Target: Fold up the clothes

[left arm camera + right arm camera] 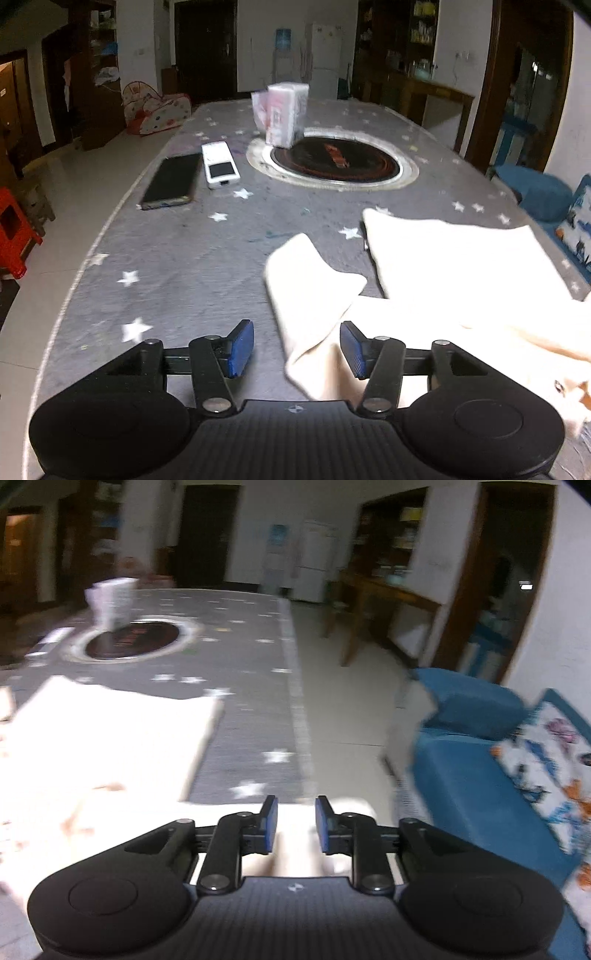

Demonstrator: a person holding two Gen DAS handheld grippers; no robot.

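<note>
Grey star-printed surface (177, 258) with round dark cooktop (334, 160) set in at centre. Cream garment (461, 266) spread over near right part of surface, one sleeve (310, 288) angled out toward left claw (297, 349). Left claw wide apart, sleeve end lying between blue pads, neither pad visibly pressing it. Right claw (295, 825) partly apart over pale cloth at surface edge; contact blurred, cannot tell. Beyond: wrapped packet (282, 112), dark phone (170, 181), white remote (220, 165) side by side.
</note>
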